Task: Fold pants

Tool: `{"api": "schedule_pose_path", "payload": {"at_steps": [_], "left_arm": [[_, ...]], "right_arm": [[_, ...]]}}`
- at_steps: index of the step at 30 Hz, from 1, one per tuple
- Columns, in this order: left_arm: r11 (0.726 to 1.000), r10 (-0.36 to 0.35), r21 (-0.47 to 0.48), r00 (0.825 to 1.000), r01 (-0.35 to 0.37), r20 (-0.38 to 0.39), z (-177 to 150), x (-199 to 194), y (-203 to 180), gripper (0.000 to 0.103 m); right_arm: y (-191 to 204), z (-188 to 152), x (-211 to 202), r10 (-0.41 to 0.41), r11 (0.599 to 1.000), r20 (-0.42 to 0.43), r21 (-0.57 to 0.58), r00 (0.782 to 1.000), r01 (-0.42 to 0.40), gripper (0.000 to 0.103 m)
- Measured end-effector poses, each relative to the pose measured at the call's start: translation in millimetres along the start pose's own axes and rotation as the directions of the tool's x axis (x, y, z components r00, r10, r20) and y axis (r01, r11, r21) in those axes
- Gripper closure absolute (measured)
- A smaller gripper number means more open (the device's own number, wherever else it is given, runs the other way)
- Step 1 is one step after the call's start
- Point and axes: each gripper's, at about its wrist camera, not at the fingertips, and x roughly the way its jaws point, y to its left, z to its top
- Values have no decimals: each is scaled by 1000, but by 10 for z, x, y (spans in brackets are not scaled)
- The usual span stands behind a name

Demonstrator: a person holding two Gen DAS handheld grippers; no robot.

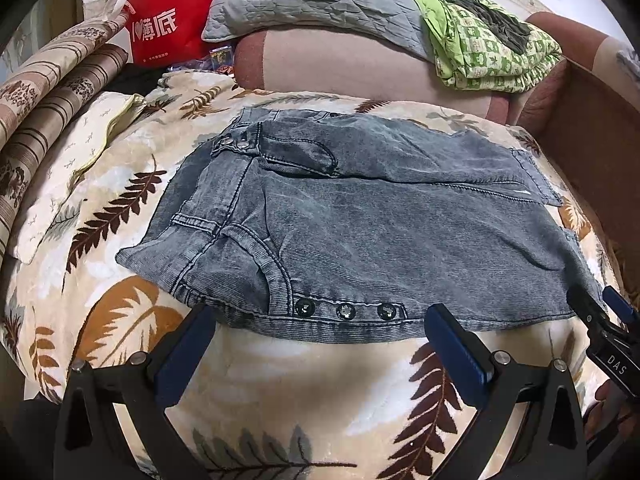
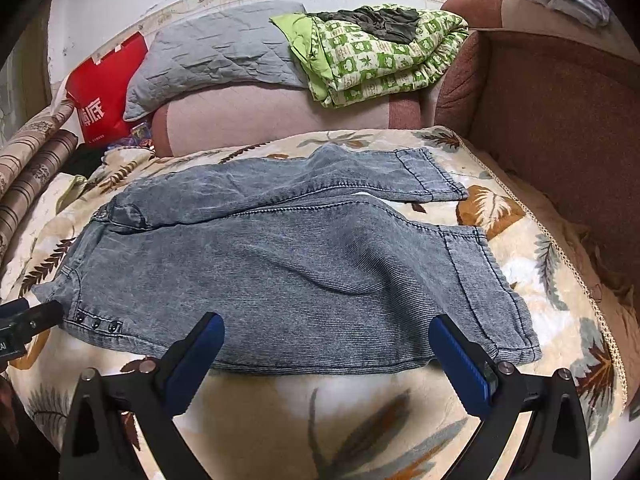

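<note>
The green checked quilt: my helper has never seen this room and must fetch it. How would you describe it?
Start at the leaf-print blanket where the jeans lie, then look past it to the pink sofa back. The quilt sits folded on top, right of the grey pillow. It alone is bright green and white, with a dark cloth on it.

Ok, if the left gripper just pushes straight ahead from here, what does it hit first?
Most likely the near edge of the jeans, around the three snap buttons. The left gripper is open, its fingertips at that hem; height above the leaf-print blanket is unclear.
</note>
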Motion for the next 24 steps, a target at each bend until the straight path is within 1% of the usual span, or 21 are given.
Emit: {"api": "schedule_pose_path", "payload": {"at_steps": [11,16,20,22,24], "left_arm": [[1000,-12,-22,1000,11,-27,-36,46,75,0],[999,-10,-43,1000,9,-24,-43,36,151,0],[998,-17,-62,999,14,-38,-41,54,245,0],[998,-31,-62,998,27,-62,-36,82,324,0],[997,-37,-72,998,34,-44,-38,72,479,0]], "right_arm": [[-17,-9,26,2,1000,-8,5,1000,-2,0],[-8,-27,41,-7,1000,-13,4,1000,7,0],[-44,-52,90,-6,1000,-40,27,999,7,0],[-106,-61,105,26,997,-69,68,997,-21,0],[-253,-61,96,89,985,-111,157,990,-71,0]]}}
